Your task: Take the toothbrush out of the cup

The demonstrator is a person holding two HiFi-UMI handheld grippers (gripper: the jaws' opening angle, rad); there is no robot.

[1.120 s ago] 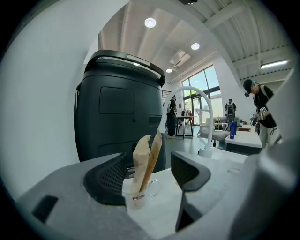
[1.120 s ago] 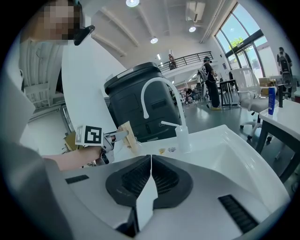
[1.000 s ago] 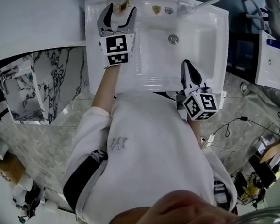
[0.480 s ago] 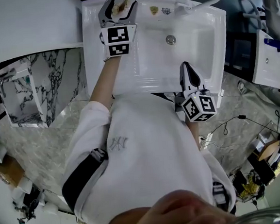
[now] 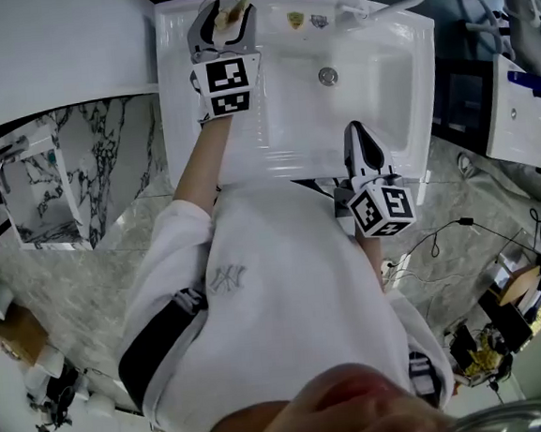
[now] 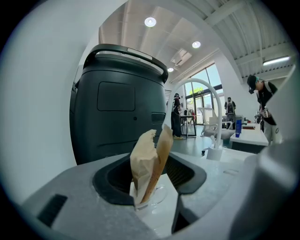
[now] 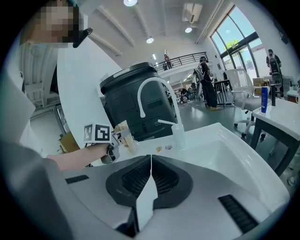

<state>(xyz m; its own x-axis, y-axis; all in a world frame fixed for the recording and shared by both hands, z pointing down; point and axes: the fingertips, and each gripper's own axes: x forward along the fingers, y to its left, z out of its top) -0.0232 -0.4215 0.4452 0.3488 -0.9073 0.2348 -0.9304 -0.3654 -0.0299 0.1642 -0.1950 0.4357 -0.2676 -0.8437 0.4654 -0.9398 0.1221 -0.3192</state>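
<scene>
Left gripper (image 5: 223,15) sits farther in at the back left corner of the sink than a second ago, and its jaws have just been narrowing. They are spread either side of a small clear glass cup (image 6: 158,196). Whether the pads touch the glass I cannot tell.

Toothbrush in its tan paper wrapper (image 6: 151,157) stands upright in that cup, leaning slightly, top flared and creased, between the jaws.

Right gripper (image 5: 358,133) is over the sink's front rim, well apart from the cup, with its jaws pressed together and nothing between them.

Surface: glossy white rectangular ceramic sink (image 5: 290,115), smooth and wet-looking, with a round metal drain (image 5: 328,76). White arched faucet (image 7: 151,87) rises from the back ledge, with two small bits (image 5: 308,18) beside it.

Room: high bright hall with ceiling spots and tall windows, polished grey marble floor (image 5: 86,264), and a veined marble-pattern panel (image 5: 105,150) to the left. People stand in the distance.

Large dark grey plastic bin with rounded lid (image 6: 117,108) looms directly behind the cup.
</scene>
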